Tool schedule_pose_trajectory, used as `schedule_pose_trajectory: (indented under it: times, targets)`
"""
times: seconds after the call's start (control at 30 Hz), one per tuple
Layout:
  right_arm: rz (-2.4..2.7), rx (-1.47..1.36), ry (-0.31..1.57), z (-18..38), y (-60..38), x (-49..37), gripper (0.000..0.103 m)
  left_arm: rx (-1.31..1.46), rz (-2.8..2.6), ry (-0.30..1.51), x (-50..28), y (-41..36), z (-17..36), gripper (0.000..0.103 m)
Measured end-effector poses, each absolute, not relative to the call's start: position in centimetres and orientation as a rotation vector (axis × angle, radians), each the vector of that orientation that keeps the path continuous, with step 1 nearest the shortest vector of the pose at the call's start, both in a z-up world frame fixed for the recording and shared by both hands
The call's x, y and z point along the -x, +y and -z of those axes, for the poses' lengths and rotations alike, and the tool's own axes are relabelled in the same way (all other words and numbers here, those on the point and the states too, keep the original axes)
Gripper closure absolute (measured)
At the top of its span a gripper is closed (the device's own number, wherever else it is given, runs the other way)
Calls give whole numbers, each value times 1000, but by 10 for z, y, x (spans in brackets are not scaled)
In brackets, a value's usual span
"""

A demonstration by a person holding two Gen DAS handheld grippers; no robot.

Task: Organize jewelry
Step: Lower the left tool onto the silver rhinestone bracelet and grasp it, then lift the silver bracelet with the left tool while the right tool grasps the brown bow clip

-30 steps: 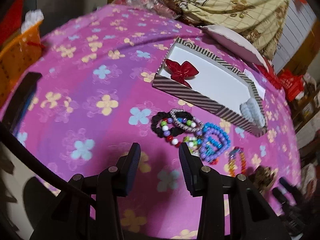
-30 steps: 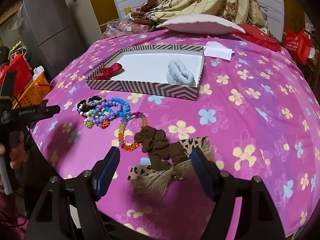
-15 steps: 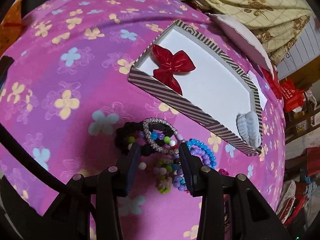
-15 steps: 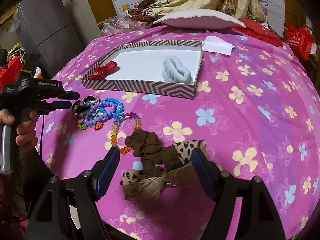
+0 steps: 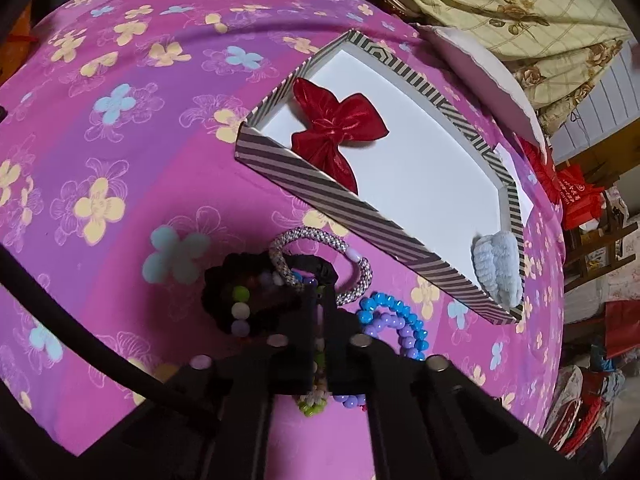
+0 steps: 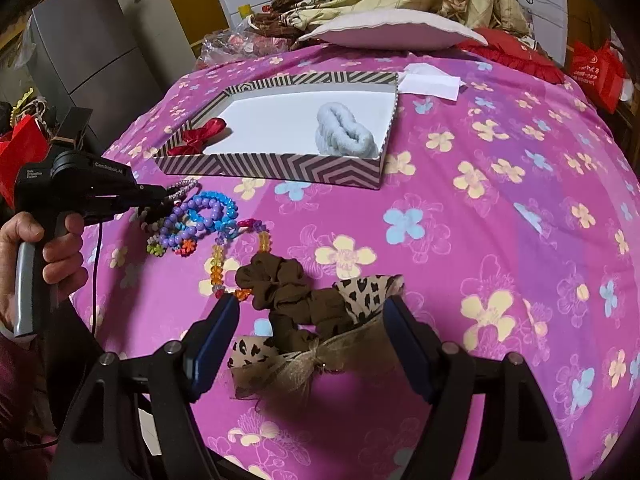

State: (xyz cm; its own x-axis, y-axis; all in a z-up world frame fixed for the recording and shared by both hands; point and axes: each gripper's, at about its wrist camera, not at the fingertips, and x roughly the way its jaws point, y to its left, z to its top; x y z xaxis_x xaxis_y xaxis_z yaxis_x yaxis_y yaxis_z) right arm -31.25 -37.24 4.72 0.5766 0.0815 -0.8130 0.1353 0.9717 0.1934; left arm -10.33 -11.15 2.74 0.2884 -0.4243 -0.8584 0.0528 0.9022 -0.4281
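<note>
A striped box (image 5: 304, 178) (image 6: 280, 166) holds a red bow (image 5: 334, 128) (image 6: 200, 134) and a pale blue scrunchie (image 5: 498, 270) (image 6: 346, 134). In front of it lies a pile of bracelets: a silver rope bracelet (image 5: 352, 254), a black scrunchie (image 5: 224, 280), blue and purple bead bracelets (image 5: 400, 326) (image 6: 200, 216). My left gripper (image 5: 318, 300) (image 6: 160, 196) is shut in this pile, apparently on the silver bracelet. My right gripper (image 6: 312, 320) is open, straddling a brown scrunchie (image 6: 288, 292) and a leopard bow (image 6: 304, 356).
The floral pink cloth (image 6: 500, 220) covers the surface. An orange bead bracelet (image 6: 218, 264) lies left of the brown scrunchie. A white pillow (image 6: 392, 32), a white paper (image 6: 432, 82) and a blanket lie behind the box. A grey fridge (image 6: 92, 48) stands at left.
My left gripper moved forward and down into the bracelet pile and closed its fingers there. My right gripper stayed open and edged slightly closer to the brown scrunchie.
</note>
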Motion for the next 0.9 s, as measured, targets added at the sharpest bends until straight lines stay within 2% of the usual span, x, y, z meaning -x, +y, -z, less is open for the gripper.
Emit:
schedule_pose_trajectory:
  times: [0.2,0.4,0.47,0.53,0.63,0.9]
  targets:
    - [30,-238,954,-50,-375,315,25,359,358,1188,110,-99,-45,103]
    - [27,-252,958,-49,-374,315,23,400,311,1227,106,-96,-38,102]
    - [21,-251,962,-48,-373,315,23,422,305,1234,105,-96,-34,97]
    - [18,-247,970,-46,-372,316,23,443,307,1235,104,-98,-33,97]
    - [19,-250,979,-42,-373,316,23,449,314,1234,102,-105,-31,89]
    - [25,-261,972,-43,-376,317,23,466,276,1260,95,-111,-19,89]
